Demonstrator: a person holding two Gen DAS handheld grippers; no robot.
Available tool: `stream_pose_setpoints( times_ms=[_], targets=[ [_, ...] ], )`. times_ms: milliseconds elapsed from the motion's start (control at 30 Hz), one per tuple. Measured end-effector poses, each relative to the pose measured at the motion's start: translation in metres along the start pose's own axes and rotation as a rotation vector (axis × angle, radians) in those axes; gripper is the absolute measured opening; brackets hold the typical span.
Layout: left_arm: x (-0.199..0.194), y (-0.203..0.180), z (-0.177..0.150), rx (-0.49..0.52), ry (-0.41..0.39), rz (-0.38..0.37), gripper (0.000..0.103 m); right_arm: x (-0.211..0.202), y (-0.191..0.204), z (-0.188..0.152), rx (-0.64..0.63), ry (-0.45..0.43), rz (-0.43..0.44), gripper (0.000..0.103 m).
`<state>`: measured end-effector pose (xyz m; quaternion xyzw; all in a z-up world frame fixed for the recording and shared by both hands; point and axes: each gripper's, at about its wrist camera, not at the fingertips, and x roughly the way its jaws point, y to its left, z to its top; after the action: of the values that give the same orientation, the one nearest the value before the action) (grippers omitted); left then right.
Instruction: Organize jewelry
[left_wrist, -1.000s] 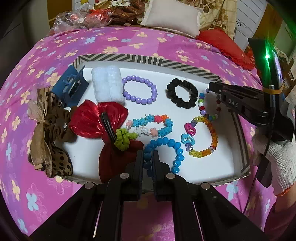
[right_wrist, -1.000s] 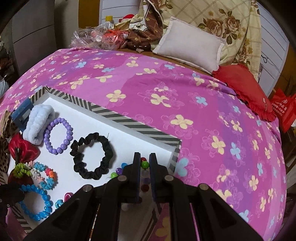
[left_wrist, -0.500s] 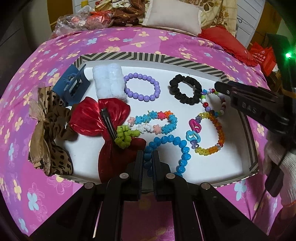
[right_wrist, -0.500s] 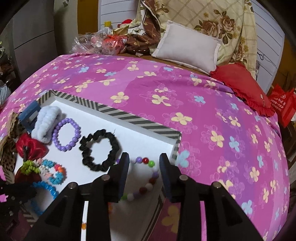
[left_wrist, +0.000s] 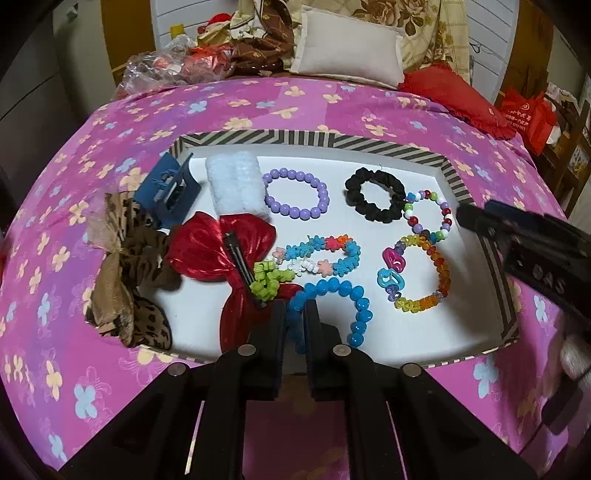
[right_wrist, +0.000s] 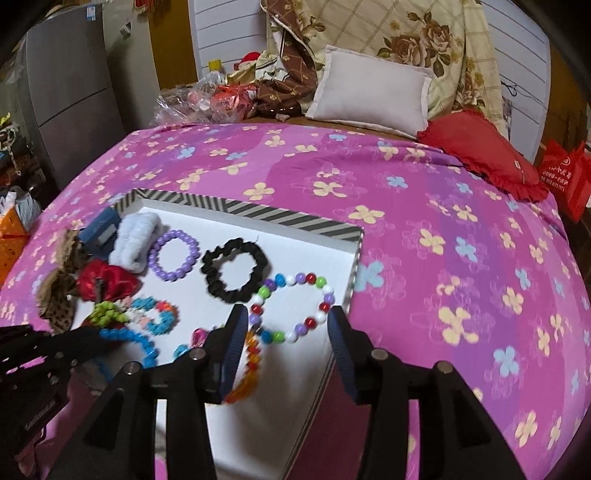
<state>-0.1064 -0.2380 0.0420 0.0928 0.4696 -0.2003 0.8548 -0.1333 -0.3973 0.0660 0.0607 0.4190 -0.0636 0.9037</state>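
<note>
Blue bead bracelet (left_wrist: 334, 295) pinched in left gripper (left_wrist: 294, 310); keep that pinch and lift slowly. Right gripper (right_wrist: 284, 317), jaws just opening, empty above the multicolour bead bracelet (right_wrist: 295, 306); back off clear.

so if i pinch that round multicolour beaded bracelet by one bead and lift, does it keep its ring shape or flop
The round multicolour beaded bracelet would probably flop: it is separate beads on a strand, lying in a loose, uneven loop. The smooth, glossy beads may slip between the pads. It looks light, so a push would likely slide it across the white tray floor.
</note>
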Motion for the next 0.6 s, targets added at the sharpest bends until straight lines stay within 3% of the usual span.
stream_pose_setpoints(
  times_ms=[267, 400, 600],
  targets=[
    [-0.011, 0.019, -0.007, -0.067, 0.008, -0.045, 0.03, -0.031, 0.011, -0.017, 0.006, -0.035, -0.001, 0.065],
    [-0.022, 0.027, -0.013, -0.086, -0.013, -0.051, 0.032, -0.054, 0.01, -0.023, 0.049, -0.085, -0.008, 0.077],
    [-0.036, 0.03, -0.023, -0.084, -0.031, -0.039, 0.032, -0.065, 0.018, -0.034, 0.106, -0.074, 0.056, 0.077]
  ],
)
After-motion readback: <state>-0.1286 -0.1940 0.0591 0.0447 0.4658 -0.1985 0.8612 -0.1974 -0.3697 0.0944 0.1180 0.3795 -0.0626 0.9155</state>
